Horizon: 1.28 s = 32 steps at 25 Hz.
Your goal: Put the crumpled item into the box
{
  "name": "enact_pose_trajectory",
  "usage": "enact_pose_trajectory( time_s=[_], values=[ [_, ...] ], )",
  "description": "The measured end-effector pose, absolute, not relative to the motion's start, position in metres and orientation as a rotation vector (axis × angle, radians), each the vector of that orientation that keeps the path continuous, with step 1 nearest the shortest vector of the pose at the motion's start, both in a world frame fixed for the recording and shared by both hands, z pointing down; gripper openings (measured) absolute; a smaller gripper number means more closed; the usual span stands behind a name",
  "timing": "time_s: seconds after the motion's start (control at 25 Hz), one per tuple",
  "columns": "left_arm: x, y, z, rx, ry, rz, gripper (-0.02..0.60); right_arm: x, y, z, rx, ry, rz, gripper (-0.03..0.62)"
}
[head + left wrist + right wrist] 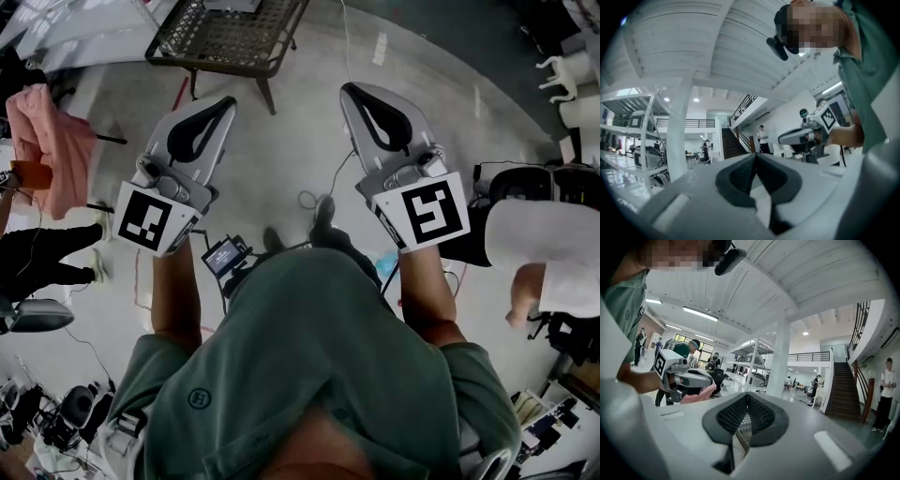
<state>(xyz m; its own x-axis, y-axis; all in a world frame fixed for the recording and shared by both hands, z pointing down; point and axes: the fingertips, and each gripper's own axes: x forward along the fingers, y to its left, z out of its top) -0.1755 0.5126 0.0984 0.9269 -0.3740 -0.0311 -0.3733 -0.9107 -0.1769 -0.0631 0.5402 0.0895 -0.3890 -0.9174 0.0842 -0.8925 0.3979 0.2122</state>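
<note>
Person's green shirt point(319, 356) filled the lower head view, both forearms stretched forward over the grey floor point(281, 159).

Grippers counted: two.
- Left gripper point(226, 102): jaws pressed together, nothing between them. In its own view the dark pads point(738, 180) met along one seam, aimed at open room.
- Right gripper point(349, 90): jaws likewise pressed together and empty. Its textured pads point(731, 416) met tip to tip.
- Neither touched anything, and they were held apart from each other.

One wire-mesh table point(225, 37) stood beyond the gripper tips.

One crumpled pink cloth point(42, 141) lay at the far left edge of the head view, well apart from both grippers. I could not tell whether it was the task's item.

Marker cubes: two, one per gripper point(150, 220), each showing one black-and-white square pattern with no readable words.

Shirt carried one small round emblem point(199, 398), its lettering too small to read.
</note>
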Motion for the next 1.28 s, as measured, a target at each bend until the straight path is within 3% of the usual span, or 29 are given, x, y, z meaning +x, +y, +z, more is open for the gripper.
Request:
enact_pose_trajectory(
  time_s=[0.24, 0.76, 1.28],
  values=[
    [-0.095, 0.485, 0.112, -2.895, 0.623, -0.053, 0.004, 0.019, 0.507, 0.106, 1.581, -2.517, -0.167, 0.007],
    [0.01, 0.439, 0.128, -2.851, 0.784, -0.132, 0.005, 0.127, 0.445, 0.119, 1.513, -2.658, -0.131, 0.006],
    [0.028, 0.393, 0.134, -2.867, 0.736, -0.161, 0.005, 0.146, 0.406, 0.127, 1.55, -2.624, -0.091, 0.006]
  ],
)
